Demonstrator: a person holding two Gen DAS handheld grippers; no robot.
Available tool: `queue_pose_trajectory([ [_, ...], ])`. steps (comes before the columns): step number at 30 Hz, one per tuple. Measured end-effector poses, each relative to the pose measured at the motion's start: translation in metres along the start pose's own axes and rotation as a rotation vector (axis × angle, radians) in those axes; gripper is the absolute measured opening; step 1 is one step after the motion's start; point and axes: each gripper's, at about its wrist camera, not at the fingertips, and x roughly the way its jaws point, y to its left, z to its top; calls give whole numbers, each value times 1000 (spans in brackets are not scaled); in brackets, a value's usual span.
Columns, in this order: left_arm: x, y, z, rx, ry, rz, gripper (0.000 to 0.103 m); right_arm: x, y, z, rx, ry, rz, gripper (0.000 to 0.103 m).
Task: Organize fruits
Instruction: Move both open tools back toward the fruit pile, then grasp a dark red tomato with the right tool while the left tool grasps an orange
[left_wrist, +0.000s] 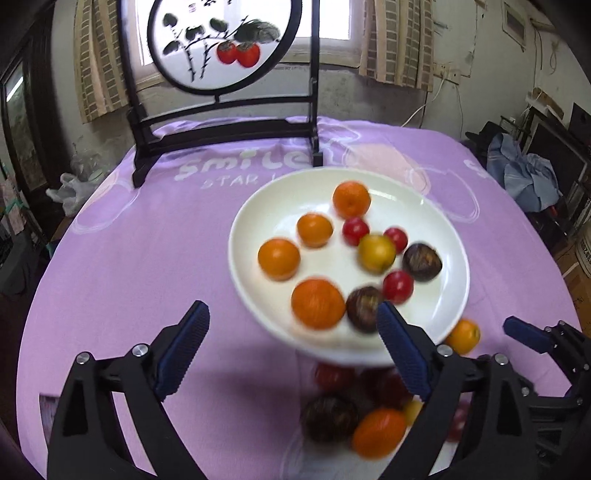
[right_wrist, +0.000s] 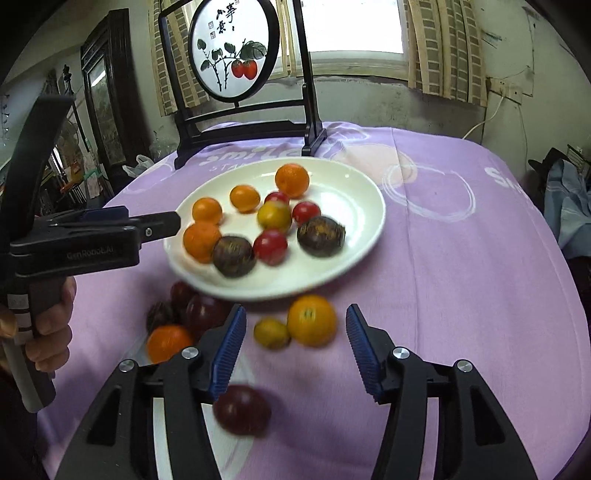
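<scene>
A white plate (right_wrist: 362, 221) is seen on the purple tablecloth (right_wrist: 461, 277), in front of a dark-framed round screen (right_wrist: 232, 55) painted with red fruit. On the plate four oranges (right_wrist: 291, 180) are spread along the left and far side, three small red tomatoes (right_wrist: 270, 246) and one yellow-red fruit (right_wrist: 274, 216) are gathered at the middle, and two dark brown-purple fruits (right_wrist: 320, 231) are placed nearer the front rim. More fruit is left on the cloth just before the plate: a yellow-orange fruit (right_wrist: 312, 320) beside a small yellowish one (right_wrist: 272, 333), an orange and several dark red pieces to the left, and a dark red fruit (right_wrist: 242, 409) close to the right gripper (right_wrist: 295, 350). The right gripper's jaws are held apart with nothing clasped. The left gripper (left_wrist: 291, 354) is spread wide and empty, over the plate's near rim.
</scene>
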Motion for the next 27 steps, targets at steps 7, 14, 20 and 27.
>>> queue_pose_trajectory([
  [7, -27, 14, -60, -43, 36, -38, 90, -14, 16, -47, 1, 56, 20, 57],
  [14, -26, 17, -99, -32, 45, -19, 90, -2, 35, -67, -32, 111, -21, 57],
  [20, -23, 24, -99, -58, 50, -72, 90, 10, 41, -62, -43, 120, -50, 57],
  [27, -8, 18, -103, -46, 99, -114, 90, 13, 45, -51, -78, 69, -79, 39],
])
